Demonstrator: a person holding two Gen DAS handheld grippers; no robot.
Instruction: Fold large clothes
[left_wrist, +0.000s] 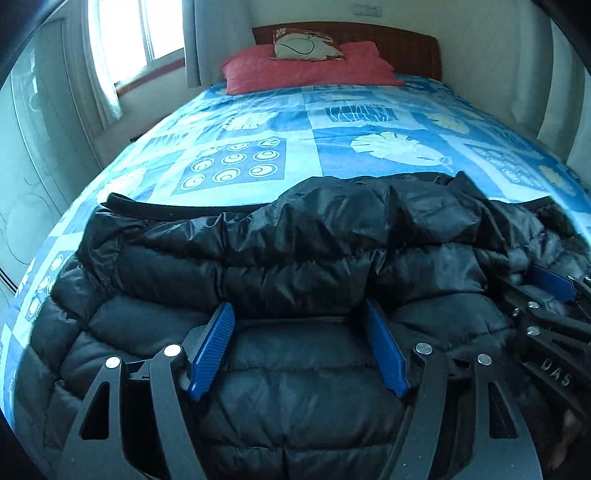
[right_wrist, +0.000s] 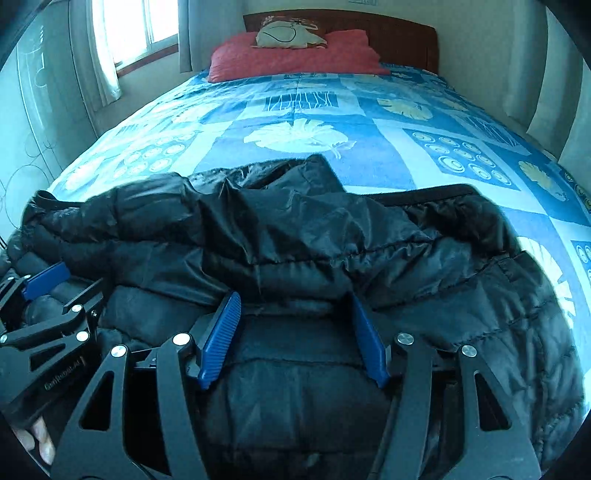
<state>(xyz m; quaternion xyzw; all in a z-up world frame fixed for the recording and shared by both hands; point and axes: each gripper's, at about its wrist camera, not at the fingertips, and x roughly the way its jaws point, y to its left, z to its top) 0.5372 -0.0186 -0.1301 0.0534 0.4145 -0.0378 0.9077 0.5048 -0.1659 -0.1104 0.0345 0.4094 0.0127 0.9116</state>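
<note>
A black quilted puffer jacket (left_wrist: 288, 258) lies across the near end of the bed, partly folded over itself, with its top layer bunched along the far edge; it also fills the right wrist view (right_wrist: 314, 240). My left gripper (left_wrist: 299, 310) is open, its blue pads wide apart, resting low over the jacket's near part. My right gripper (right_wrist: 293, 299) is open too, pads apart over the jacket. Each gripper shows in the other's view: the right one at the right edge (left_wrist: 554, 284), the left one at the left edge (right_wrist: 48, 280).
The bed has a blue patterned bedspread (left_wrist: 295, 147) stretching beyond the jacket. A red pillow (left_wrist: 306, 68) and a printed cushion (left_wrist: 306, 46) lie by the wooden headboard (left_wrist: 406, 40). A window with curtains (left_wrist: 122, 40) is at the left.
</note>
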